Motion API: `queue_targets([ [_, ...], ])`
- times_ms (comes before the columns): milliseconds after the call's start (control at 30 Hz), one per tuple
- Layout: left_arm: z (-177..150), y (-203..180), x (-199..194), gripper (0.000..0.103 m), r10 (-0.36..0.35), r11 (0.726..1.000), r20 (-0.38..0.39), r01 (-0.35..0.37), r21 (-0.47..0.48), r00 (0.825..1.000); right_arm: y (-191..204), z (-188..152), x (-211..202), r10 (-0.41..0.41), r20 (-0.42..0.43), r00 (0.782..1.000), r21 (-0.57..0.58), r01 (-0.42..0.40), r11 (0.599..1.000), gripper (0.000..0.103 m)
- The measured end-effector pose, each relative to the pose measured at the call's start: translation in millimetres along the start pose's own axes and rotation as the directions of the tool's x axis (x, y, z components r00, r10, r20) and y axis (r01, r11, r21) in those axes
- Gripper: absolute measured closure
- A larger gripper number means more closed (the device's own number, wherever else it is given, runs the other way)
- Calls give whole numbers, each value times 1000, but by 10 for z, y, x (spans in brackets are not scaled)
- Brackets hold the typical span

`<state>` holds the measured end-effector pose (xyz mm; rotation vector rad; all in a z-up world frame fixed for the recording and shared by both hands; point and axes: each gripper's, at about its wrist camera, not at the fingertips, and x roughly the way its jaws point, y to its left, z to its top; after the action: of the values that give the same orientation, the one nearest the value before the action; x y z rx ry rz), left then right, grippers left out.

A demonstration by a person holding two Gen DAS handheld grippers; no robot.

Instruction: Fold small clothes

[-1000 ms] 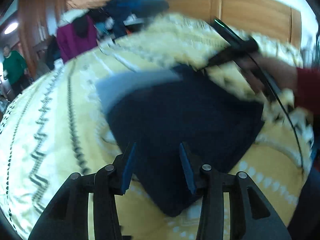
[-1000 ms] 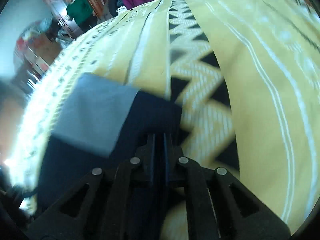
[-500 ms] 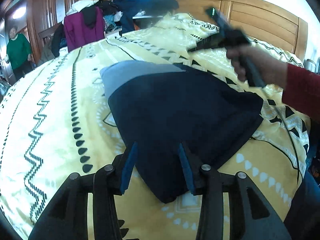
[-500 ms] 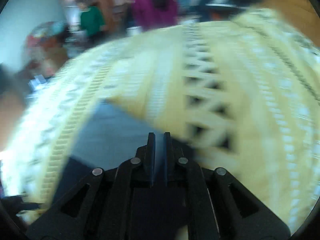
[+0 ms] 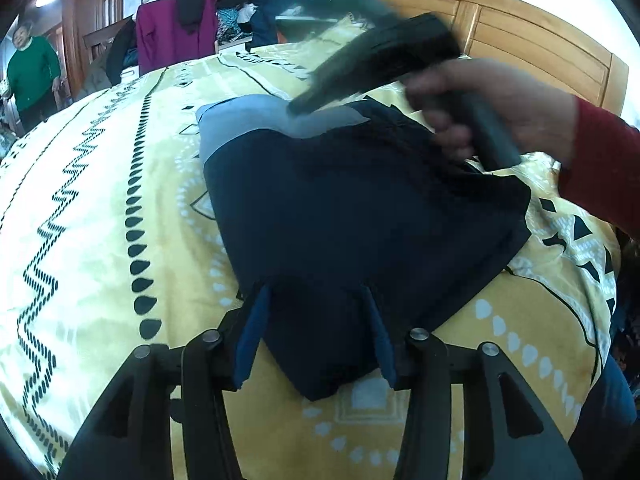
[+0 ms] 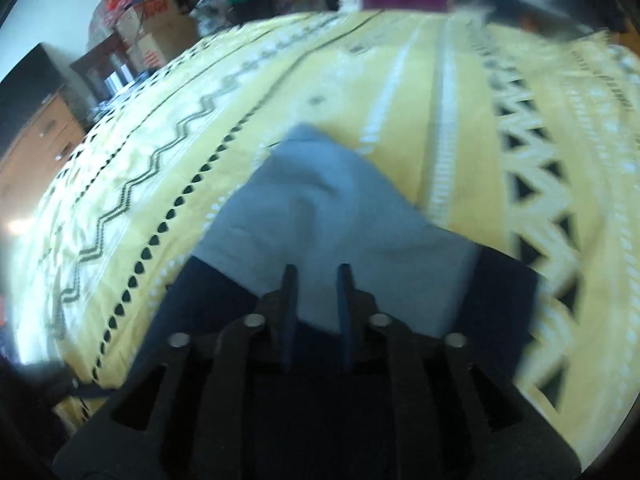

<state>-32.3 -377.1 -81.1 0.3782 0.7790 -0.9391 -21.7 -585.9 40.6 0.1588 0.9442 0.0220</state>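
Lying on a yellow patterned bedspread [image 5: 100, 208], a folded navy garment [image 5: 360, 216] with a pale blue band at its far end sits in front of both tools. The left gripper [image 5: 316, 328] hovers over its near corner, jaws spread wide, holding nothing. The right gripper [image 6: 316, 280], held in a hand [image 5: 492, 108], points at the blue band with jaws slightly apart and empty.

I count one garment [image 5: 360, 216] on the bedspread [image 5: 100, 208], navy with a single grey-blue panel [image 6: 320, 216] at its far end. I hold two grippers: my left gripper [image 5: 316, 332], its two blue-padded fingers apart, and my right gripper [image 6: 316, 300], two fingers with a gap between them. One person in green [image 5: 32, 76] stands by. One heap of clothes [image 5: 224, 8] lies beyond the bed.
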Motion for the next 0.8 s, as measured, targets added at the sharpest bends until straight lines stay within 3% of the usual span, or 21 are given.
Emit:
queue_targets([
  [100, 15, 32, -29, 48, 2, 1000, 1, -2, -12, 1000, -193, -393, -236, -41, -4, 999, 64, 41, 997, 74],
  [167, -7, 51, -26, 46, -1, 1000, -6, 1, -25, 1000, -350, -647, -218, -70, -54, 996, 107, 76, 991, 73],
  [233, -39, 108, 48, 37, -4, 998, -18, 3, -61, 1000, -467, -847, -184, -77, -76, 994, 144, 87, 986, 74],
  [300, -61, 164, 133, 24, -9, 996, -42, 5, -94, 999, -511, -880, -323, -127, -64, 990, 173, 136, 976, 75],
  [400, -20, 199, 64, 22, 5, 993, -40, -10, -116, 999, -423, -975, -715, -159, 26, 987, 189, 151, 970, 71],
  [467, -18, 147, -30, 23, 32, 994, -30, -35, -103, 999, -340, -1179, -838, -148, 39, 988, 204, 137, 969, 69],
  [533, -43, 115, -78, 23, 38, 994, -38, -42, -105, 999, -250, -1414, -686, -157, -62, 986, 163, 165, 973, 69],
  [567, -58, 108, -87, 23, 39, 993, -44, -44, -107, 998, -265, -1543, -602, -172, -105, 980, 158, 187, 969, 58],
  [633, -84, 90, -120, 23, 35, 993, -57, -40, -107, 998, -363, -1686, -672, -170, -85, 982, 226, 185, 956, 48],
  [800, -103, 71, -371, 23, 59, 994, -40, -63, -86, 997, -218, -1664, -1144, -199, 82, 977, 270, 170, 948, 55],
])
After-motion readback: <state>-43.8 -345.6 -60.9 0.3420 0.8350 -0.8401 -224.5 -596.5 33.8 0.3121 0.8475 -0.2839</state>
